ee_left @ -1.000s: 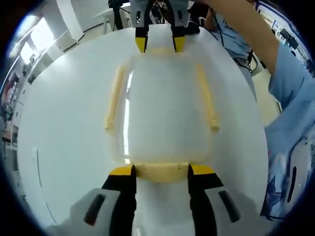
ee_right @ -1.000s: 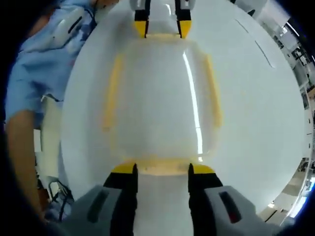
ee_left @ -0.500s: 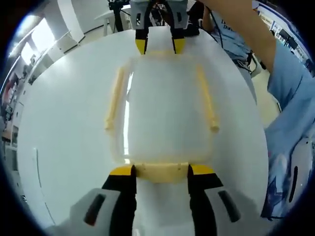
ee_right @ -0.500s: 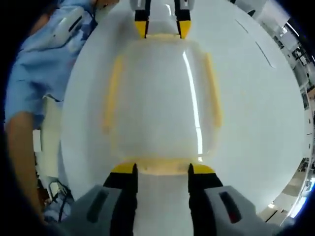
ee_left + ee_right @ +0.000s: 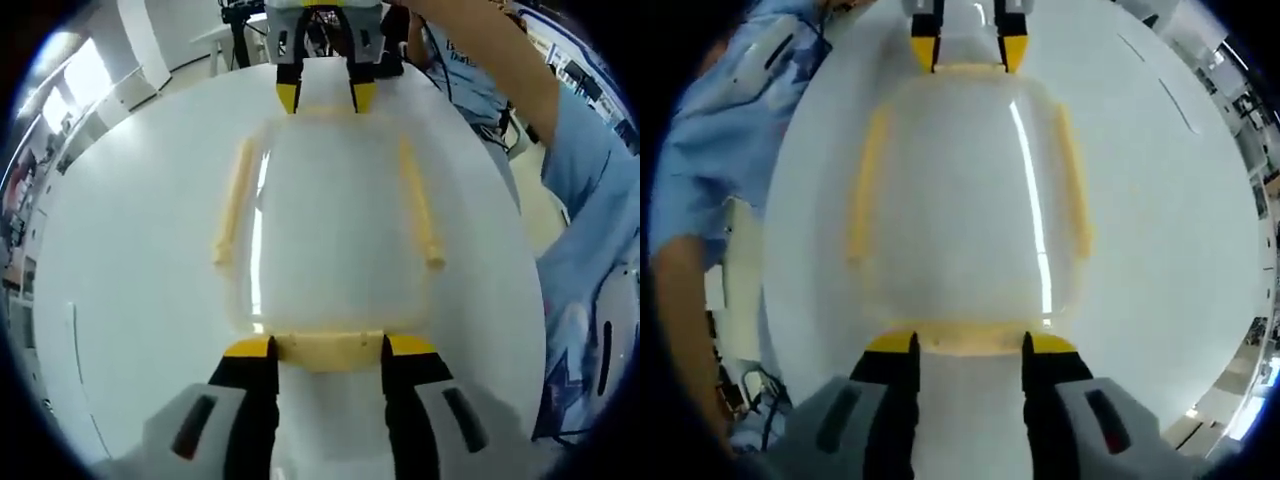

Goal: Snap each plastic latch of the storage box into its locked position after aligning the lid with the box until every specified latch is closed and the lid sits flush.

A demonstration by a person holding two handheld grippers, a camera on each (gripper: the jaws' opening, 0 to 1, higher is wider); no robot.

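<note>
A translucent white storage box with its lid [image 5: 335, 220] on lies lengthwise on a round white table [image 5: 130, 260]. Pale yellow side latches [image 5: 232, 200] [image 5: 420, 200] run along both long edges. My left gripper [image 5: 327, 348] is open, its yellow-tipped jaws standing either side of the near end latch [image 5: 330, 352]. At the far end, the right gripper [image 5: 325, 95] flanks the opposite end latch. In the right gripper view the same lid [image 5: 965, 200] stretches away. The right gripper [image 5: 968, 345] is open around its end latch [image 5: 970, 338], and the left gripper [image 5: 968, 50] is opposite.
A person's blue sleeve [image 5: 590, 180] and forearm [image 5: 500, 60] reach along the table's right side; the sleeve [image 5: 720, 130] is on the left in the right gripper view. Room furniture [image 5: 230, 30] stands beyond the table's far edge.
Hardly anything differs: both grippers stay at the two end latches, and the views have shifted only slightly.
</note>
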